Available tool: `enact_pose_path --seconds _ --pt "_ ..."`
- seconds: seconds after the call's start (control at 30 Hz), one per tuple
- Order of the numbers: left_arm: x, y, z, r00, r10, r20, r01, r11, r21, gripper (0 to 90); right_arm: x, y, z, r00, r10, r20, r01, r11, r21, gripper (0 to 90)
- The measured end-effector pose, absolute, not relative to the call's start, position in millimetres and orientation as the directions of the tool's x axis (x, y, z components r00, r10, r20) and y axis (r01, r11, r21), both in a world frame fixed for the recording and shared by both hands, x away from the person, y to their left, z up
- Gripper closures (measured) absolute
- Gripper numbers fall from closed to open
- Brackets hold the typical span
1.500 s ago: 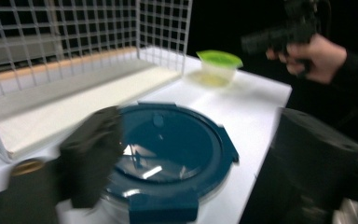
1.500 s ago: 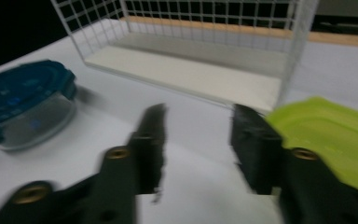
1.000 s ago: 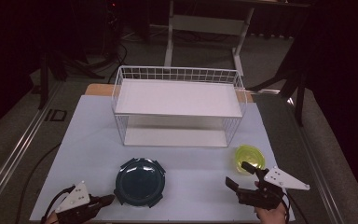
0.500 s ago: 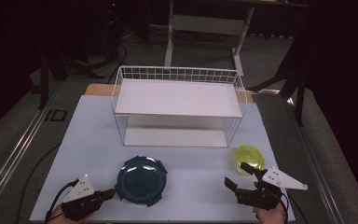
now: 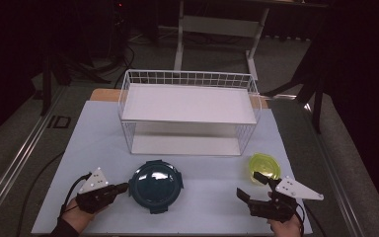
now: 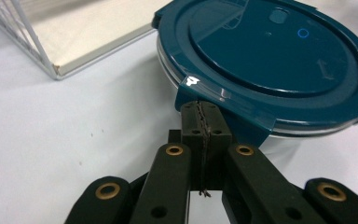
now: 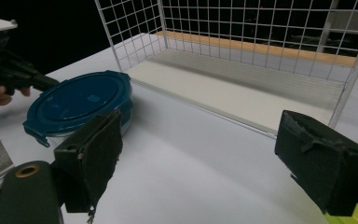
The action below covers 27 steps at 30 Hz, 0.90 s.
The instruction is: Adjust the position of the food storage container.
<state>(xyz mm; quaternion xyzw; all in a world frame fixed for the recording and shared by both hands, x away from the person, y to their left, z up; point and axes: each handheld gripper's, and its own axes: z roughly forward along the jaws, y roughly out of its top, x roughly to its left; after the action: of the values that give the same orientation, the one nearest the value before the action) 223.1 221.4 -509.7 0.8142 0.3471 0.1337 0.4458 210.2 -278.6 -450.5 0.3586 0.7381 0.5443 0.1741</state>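
**Closed gripper at a lidded container's clip**

A round teal container point(image 5: 156, 185) sat on the desk before a wire rack point(image 5: 189, 113). The left gripper point(image 6: 200, 114), jaws pressed together, met its side clip. The right gripper point(image 5: 254, 186) waited, jaws spread. The container looked rigid, smooth and probably slippery; its clips offered the best hold.

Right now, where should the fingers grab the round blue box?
Probably by a latch tab on the lid's rim. The round blue box lies flat, too wide to straddle, and one tab sticks out toward the left gripper, so come from that side with the fingers opened first.
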Motion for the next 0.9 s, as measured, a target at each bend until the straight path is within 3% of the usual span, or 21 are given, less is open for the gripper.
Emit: enact_pose_path --seconds 0.57,0.9 --pt "231 223 -515 0.723 0.684 -0.098 0.459 -0.37 0.807 90.0 210 -278 -452 -0.685 0.715 0.142 0.346 0.148 0.926 14.6" --pt "241 200 -516 0.749 0.654 -0.104 0.464 -0.406 0.788 90.0 211 -276 -455 -0.69 0.71 0.142 0.353 0.16 0.922 14.6"
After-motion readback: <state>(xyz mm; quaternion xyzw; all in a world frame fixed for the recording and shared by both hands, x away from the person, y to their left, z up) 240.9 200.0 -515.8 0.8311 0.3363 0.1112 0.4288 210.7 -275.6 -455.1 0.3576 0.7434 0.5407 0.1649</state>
